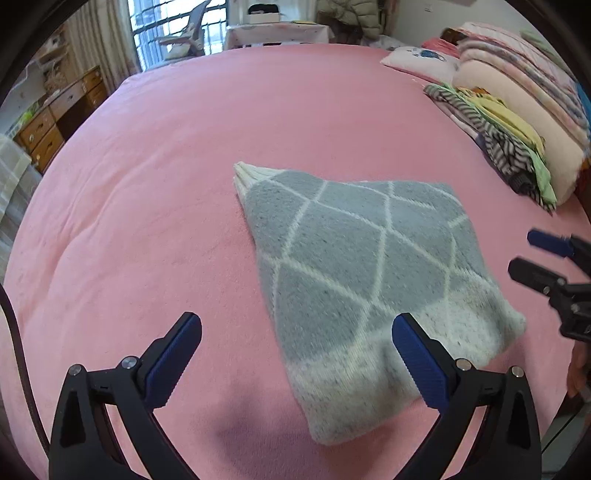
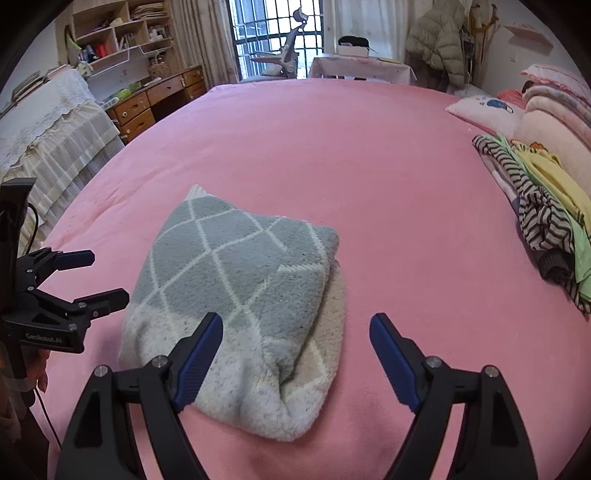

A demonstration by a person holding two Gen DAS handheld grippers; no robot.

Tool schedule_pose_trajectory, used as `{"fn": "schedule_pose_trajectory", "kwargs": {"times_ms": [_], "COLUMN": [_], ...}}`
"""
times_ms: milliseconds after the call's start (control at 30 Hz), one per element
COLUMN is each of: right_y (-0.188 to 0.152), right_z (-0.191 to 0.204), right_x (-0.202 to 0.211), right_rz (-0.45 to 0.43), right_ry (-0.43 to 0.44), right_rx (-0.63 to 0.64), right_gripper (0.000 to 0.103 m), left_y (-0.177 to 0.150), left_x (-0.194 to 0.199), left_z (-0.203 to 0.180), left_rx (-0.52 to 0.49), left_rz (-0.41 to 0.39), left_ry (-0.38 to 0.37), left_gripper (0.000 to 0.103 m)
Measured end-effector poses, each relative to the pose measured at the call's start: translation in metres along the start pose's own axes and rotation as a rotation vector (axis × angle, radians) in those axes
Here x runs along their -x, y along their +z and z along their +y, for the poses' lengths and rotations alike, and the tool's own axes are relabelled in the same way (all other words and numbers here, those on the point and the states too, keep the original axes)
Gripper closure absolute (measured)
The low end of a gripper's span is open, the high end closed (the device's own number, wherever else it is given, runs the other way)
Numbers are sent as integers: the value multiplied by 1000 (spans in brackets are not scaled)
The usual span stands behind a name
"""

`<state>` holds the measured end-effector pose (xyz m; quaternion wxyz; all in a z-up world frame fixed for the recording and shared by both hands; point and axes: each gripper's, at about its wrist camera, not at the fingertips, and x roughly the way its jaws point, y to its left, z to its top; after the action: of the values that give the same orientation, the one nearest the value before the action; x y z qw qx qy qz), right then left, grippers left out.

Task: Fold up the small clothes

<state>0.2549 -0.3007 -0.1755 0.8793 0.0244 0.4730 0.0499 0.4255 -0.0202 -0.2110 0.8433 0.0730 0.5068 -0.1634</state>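
While the folded grey knitted sweater with a white diamond pattern and cream speckled hem (image 1: 354, 280) lies flat on the pink bed sheet (image 1: 184, 166), neither gripper is in contact with it. No containers appear near the work area; an open wall shelf unit (image 2: 122, 33) at the far left of the right wrist view holds books and small items too small to identify.

Left gripper (image 1: 295, 354): the black fingers with blue ribbed pads stand wide apart, above the near edge of the sweater, pointing steeply downward, and hold nothing. Seen from the right wrist view, it sits at the left of the sweater, with a hand partly visible beneath it.

Right gripper (image 2: 295, 354): the fingers stand wide apart above the near right corner of the sweater and hold nothing.

White lettering on the left gripper body reads roughly "GenRobot.AI"; it is not fully sharp.

A pile of striped, yellow and green clothes (image 2: 546, 206) lies well apart at the right.
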Motion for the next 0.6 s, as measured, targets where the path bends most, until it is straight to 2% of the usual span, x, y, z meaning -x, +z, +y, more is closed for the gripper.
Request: {"fn": "schedule_pose_trajectory", "kwargs": {"times_ms": [133, 200, 400, 600], "right_y": [3, 4, -2, -5], "right_z": [-14, -22, -39, -31], "right_x": [-24, -35, -52, -60], "right_rz": [67, 101, 164, 192], "right_ry": [19, 38, 128, 169], "right_rx": [-54, -93, -185, -148], "right_gripper": [21, 21, 21, 21], "left_y": [9, 11, 12, 12], "left_x": [-15, -22, -38, -58], "left_z": [22, 30, 40, 36], "left_rx": [111, 146, 180, 196], "left_rz": [57, 78, 99, 145], "left_ry": [-80, -97, -121, -166], "left_gripper": [0, 0, 0, 0]}}
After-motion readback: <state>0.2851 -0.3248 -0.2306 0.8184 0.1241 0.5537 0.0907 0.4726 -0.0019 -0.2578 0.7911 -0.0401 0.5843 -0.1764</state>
